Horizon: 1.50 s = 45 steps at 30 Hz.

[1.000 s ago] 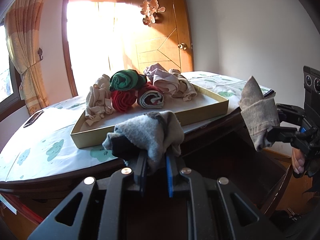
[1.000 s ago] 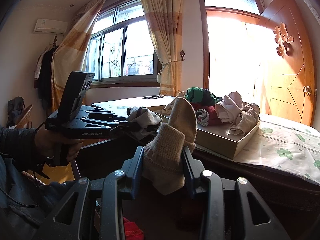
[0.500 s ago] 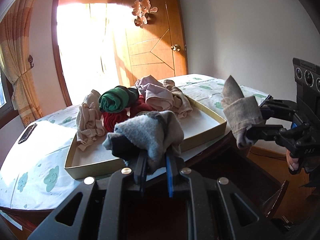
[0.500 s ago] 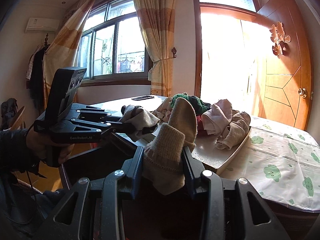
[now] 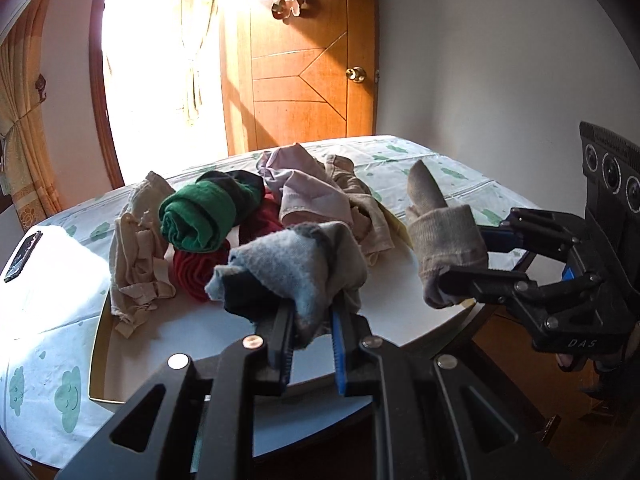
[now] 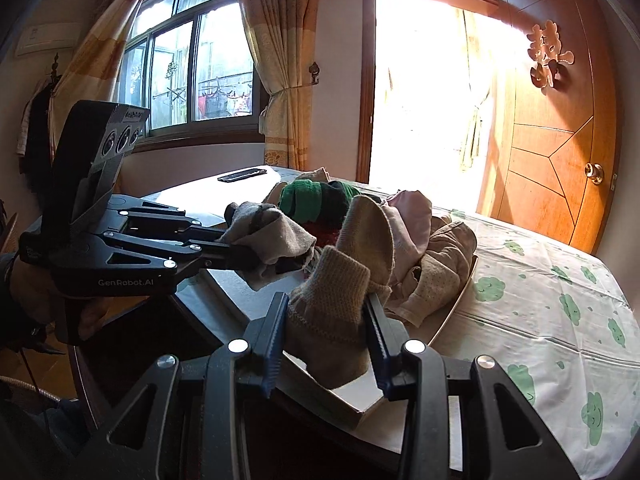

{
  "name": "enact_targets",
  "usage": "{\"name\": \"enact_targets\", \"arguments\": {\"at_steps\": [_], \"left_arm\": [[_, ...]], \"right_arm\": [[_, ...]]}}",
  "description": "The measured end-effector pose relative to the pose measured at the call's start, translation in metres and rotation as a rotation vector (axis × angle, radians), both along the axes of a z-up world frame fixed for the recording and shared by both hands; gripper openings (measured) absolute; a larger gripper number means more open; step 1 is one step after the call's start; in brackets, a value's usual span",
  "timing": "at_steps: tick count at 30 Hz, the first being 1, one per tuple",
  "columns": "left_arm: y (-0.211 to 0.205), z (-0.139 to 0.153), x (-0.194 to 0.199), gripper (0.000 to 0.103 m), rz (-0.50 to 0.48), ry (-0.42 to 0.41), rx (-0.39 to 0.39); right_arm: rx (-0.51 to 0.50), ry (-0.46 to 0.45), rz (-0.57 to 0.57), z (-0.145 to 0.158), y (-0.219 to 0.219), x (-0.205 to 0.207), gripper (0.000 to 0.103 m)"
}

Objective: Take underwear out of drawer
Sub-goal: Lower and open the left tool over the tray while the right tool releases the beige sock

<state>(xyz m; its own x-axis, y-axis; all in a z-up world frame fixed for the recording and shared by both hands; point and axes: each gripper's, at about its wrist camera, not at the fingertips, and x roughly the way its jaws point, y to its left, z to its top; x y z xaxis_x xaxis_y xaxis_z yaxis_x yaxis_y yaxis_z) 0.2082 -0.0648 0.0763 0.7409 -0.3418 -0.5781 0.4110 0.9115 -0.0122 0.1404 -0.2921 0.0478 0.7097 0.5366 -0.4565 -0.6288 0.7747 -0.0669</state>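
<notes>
My left gripper [image 5: 310, 320] is shut on a grey rolled garment [image 5: 292, 268] and holds it above the near edge of a shallow cardboard box [image 5: 96, 340] on the table. My right gripper [image 6: 326, 320] is shut on a beige knitted roll [image 6: 344, 276], held over the box's near corner. The right gripper [image 5: 452, 280] shows in the left wrist view with the beige roll [image 5: 444, 236]. The left gripper [image 6: 236, 248] shows in the right wrist view with the grey garment [image 6: 272, 236]. The drawer is hidden below both grippers.
The box holds a green roll [image 5: 200, 216], a red roll [image 5: 196, 276], a cream piece [image 5: 136, 248] and pinkish and tan pieces [image 5: 312, 196]. A phone [image 5: 22, 256] lies at the table's left. A wooden door [image 5: 308, 64] stands behind the cloud-print tablecloth [image 6: 560, 312].
Both grippers have risen and moved forward with their garments, from in front of the table edge to over the box. The open drawer has dropped out of view.
</notes>
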Motion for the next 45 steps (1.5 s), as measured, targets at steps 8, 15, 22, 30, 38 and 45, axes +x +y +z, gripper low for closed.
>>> {"name": "enact_targets", "arguments": {"at_steps": [8,15,22,30,38,45], "left_arm": [[-0.004,-0.014,0.022,0.014,0.022,0.077,0.006],[-0.006,-0.021,0.031,0.014,0.022,0.11,0.006],[-0.013,-0.025,0.033,0.015,0.009,0.118,0.02],[-0.015,-0.028,0.03,0.022,0.0,0.118,0.032],[-0.021,-0.028,0.026,0.025,-0.014,0.108,0.046],[-0.022,-0.025,0.013,0.044,-0.026,0.077,0.058]], "right_arm": [[-0.032,0.09,-0.041,-0.009,0.005,0.032,0.041],[-0.055,0.161,-0.071,-0.014,0.007,0.051,0.041],[-0.063,0.201,-0.076,-0.02,0.007,0.057,0.041],[-0.062,0.209,-0.081,-0.022,0.007,0.059,0.042],[-0.058,0.208,-0.085,-0.024,0.007,0.06,0.045],[-0.027,0.188,-0.099,-0.018,-0.001,0.053,0.066]]}}
